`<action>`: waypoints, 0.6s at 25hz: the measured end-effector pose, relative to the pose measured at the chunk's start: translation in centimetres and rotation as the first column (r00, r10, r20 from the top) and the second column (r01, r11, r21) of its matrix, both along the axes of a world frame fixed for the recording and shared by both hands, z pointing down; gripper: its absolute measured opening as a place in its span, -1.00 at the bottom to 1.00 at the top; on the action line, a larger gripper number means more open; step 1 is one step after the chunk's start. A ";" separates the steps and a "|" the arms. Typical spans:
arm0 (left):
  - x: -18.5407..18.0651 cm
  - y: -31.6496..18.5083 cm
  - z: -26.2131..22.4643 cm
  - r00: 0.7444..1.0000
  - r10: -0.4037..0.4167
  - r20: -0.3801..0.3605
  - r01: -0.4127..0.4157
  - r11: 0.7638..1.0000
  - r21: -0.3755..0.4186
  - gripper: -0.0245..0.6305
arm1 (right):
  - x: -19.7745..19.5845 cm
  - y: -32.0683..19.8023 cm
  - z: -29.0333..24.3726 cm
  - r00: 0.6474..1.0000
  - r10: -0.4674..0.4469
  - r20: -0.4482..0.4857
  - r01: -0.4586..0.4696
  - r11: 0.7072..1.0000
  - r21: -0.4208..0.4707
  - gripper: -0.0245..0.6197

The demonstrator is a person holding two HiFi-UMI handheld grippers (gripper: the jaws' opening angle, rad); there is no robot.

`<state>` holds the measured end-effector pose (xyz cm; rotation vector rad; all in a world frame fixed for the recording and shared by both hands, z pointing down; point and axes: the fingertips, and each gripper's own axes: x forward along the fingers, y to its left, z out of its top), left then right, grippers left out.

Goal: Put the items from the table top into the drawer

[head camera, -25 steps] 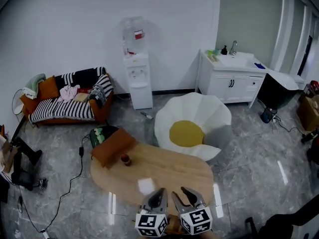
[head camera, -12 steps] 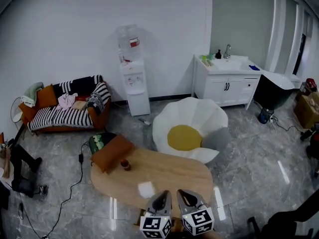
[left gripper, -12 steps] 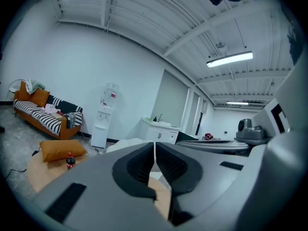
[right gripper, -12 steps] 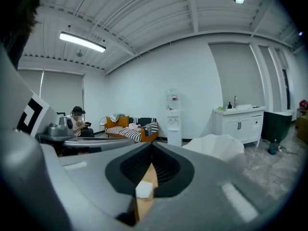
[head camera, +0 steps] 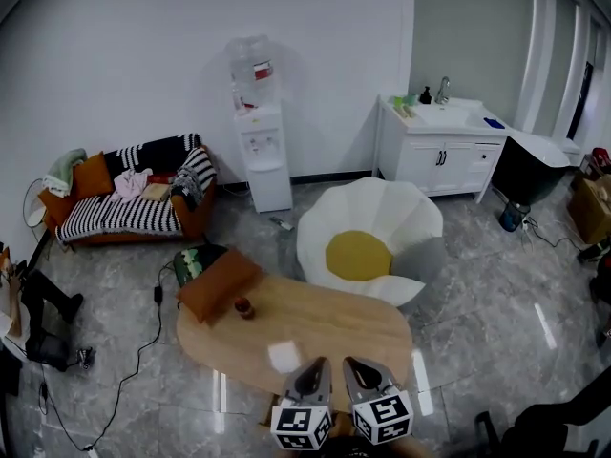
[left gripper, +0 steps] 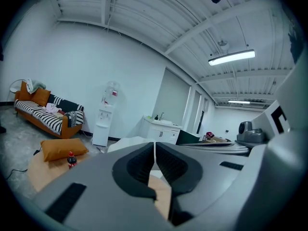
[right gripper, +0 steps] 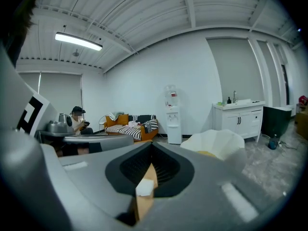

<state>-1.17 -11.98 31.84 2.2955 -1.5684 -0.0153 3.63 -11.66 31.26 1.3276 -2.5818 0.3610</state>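
At the bottom centre, the left tongs [head camera: 318, 365] and the right tongs [head camera: 351, 364] sit side by side. Each pair of jaws is drawn together, poking over the near edge of the oval wooden worktop [head camera: 329, 321]. A white square item [head camera: 283, 356] lies on it just left of the tongs. Towards the far left end stands a small bottle [head camera: 244, 307], beside an orange cushion [head camera: 218, 282]. A flower-shaped chair [head camera: 368, 241] sits beyond, centre right.

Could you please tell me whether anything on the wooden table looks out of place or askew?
Yes: an orange cushion lies askew on the far left end of the wooden table, seemingly overhanging its edge, an odd spot for a cushion. The small red-capped bottle beside it stands upright, and nothing looks spilled.
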 end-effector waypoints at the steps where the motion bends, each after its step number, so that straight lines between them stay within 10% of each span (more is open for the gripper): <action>1: -0.1 -0.1 0.2 1.000 0.001 0.003 -0.001 1.000 -0.004 -0.86 | -0.1 -0.1 0.2 1.000 -0.001 -0.001 0.001 1.000 -0.005 -0.91; 15: -0.2 -2.2 1.0 0.999 0.030 0.042 -0.029 0.999 -0.019 -0.86 | -0.5 -2.3 1.9 1.000 -0.010 -0.018 0.010 0.999 -0.036 -0.91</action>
